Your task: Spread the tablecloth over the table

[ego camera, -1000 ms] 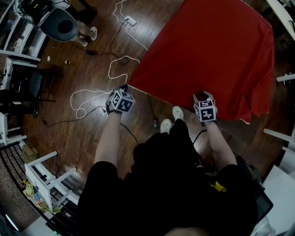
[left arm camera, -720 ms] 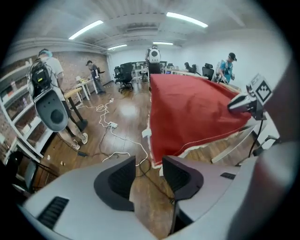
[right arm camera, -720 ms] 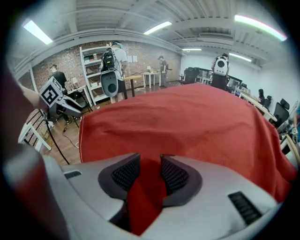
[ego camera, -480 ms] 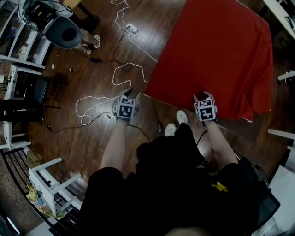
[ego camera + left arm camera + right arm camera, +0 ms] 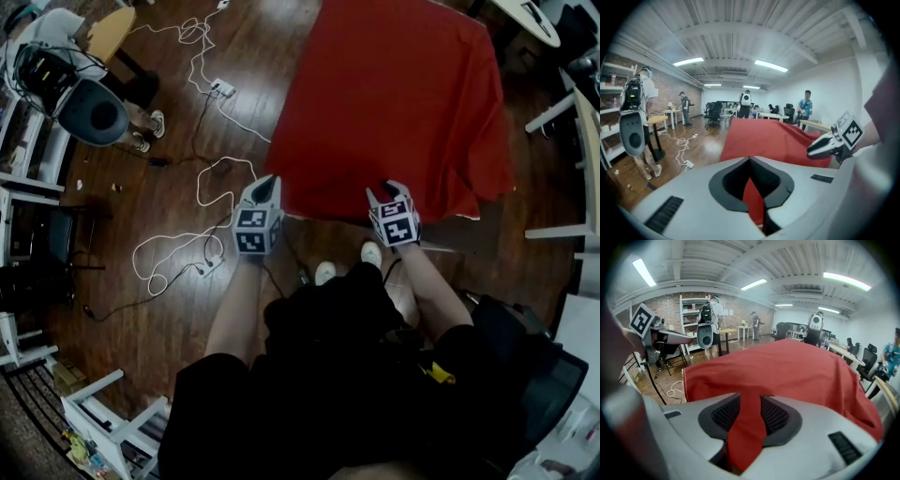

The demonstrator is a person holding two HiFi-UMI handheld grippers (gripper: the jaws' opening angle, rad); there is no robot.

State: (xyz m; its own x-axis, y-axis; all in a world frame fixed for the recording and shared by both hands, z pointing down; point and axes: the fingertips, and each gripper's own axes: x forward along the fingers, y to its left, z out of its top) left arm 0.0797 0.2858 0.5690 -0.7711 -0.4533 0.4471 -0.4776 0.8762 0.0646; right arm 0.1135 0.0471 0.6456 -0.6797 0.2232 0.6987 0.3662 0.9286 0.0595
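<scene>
The red tablecloth (image 5: 389, 94) lies over the table, its near hem hanging toward me. My left gripper (image 5: 267, 181) is at the hem's left end. Its jaws have just closed, and in the left gripper view a strip of the tablecloth (image 5: 759, 136) sits pinched in the left gripper (image 5: 751, 161). My right gripper (image 5: 389, 190) holds the hem further right. In the right gripper view a thick fold of the tablecloth (image 5: 787, 366) runs down between the jaws of the right gripper (image 5: 750, 397). Each gripper shows in the other's view: the right gripper (image 5: 825, 144), the left gripper (image 5: 670, 337).
White cables (image 5: 202, 178) and a power strip (image 5: 223, 89) lie on the wooden floor left of the table. A person with a grey backpack rig (image 5: 89, 108) stands at far left. White tables (image 5: 553, 112) stand at right. My shoes (image 5: 325, 272) are below the hem.
The left gripper stood off the cloth's left corner half a second ago; it is now at the near hem with cloth in its jaws. The right gripper kept its hold and rose a little.
</scene>
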